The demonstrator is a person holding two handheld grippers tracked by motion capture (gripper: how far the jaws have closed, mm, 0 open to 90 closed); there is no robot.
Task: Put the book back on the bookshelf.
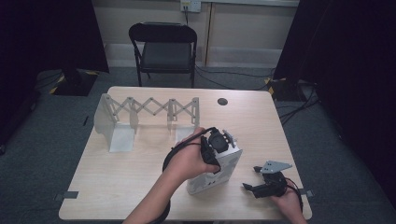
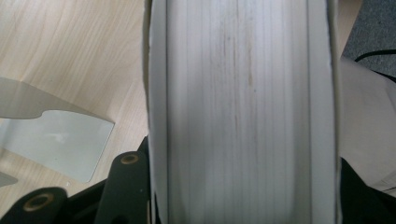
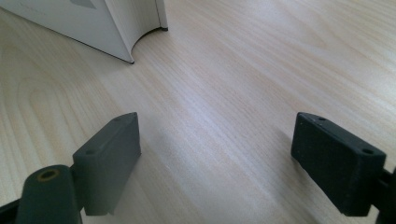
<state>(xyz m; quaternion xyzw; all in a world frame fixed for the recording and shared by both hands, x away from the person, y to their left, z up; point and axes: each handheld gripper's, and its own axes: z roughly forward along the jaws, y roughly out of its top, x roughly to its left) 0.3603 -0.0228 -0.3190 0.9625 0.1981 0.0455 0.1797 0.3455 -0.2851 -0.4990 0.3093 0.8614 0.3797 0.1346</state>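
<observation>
Book is the thing being handled: a thick white one, standing upright on the table a bit right of centre in the lower half of the high view. The left gripper sits on its top end, with the person's left hand wrapped around the gripper body and the forearm coming in from the bottom edge. In the left gripper view you're looking straight at the page block, pale with faint brownish streaks, running top to bottom of the frame with a white cover edge on each side. One black jaw shows at the lower left pressed against the cover, and there's dark gripper stuff at the lower right too, so it looks clamped on the book.

The right gripper rests low on the table at the lower right of the high view, held by the right hand, with its grey three-cornered plate on top. It's near the book but apart from it. In the right gripper view its jaws stand wide apart over bare wood, with the book's lower corner at the upper left of the frame.

Further back, at the left of the table, stands a white expandable rack with a scissor-style lattice and flat dividers; one divider shows at the lower left of the left gripper view. A black folding chair stands beyond the table's far edge.
</observation>
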